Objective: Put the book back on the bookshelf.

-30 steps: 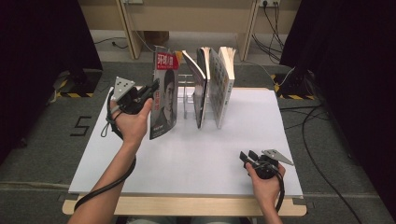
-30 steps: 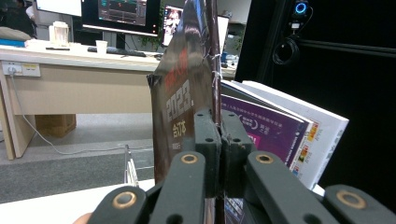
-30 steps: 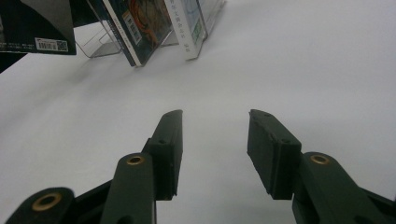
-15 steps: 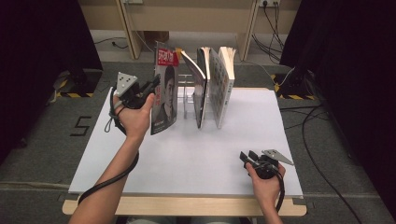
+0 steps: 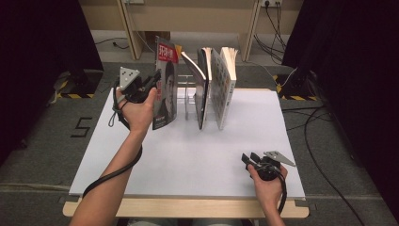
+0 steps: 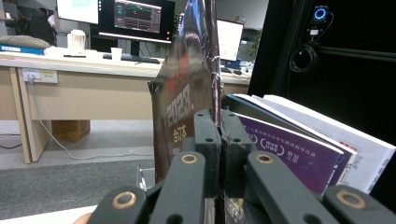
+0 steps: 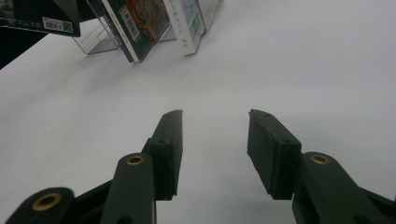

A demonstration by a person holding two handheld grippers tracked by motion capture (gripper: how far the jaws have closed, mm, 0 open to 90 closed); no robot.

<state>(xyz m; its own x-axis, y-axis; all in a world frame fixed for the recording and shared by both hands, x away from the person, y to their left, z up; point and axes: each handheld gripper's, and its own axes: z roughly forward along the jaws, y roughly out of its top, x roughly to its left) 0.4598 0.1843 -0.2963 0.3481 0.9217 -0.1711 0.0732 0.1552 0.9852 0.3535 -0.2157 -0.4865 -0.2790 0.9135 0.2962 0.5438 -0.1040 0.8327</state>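
Left jaws (image 6: pixel 219 135) clamped on magazine (image 6: pixel 189 88) printed "2023", red masthead, right jaws (image 7: pixel 215 140) apart over white table (image 5: pixel 197 155)

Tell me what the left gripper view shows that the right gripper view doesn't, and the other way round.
Only the left gripper view: the left gripper with its jaws shut on the edge of the magazine, plus a desk with monitors in the room behind.

Only the right gripper view: the right gripper with its jaws open and nothing between them, low over the white tabletop, and the clear rack at the books' feet.

Both: the magazine and the books leaning beside it, seen from opposite ends.
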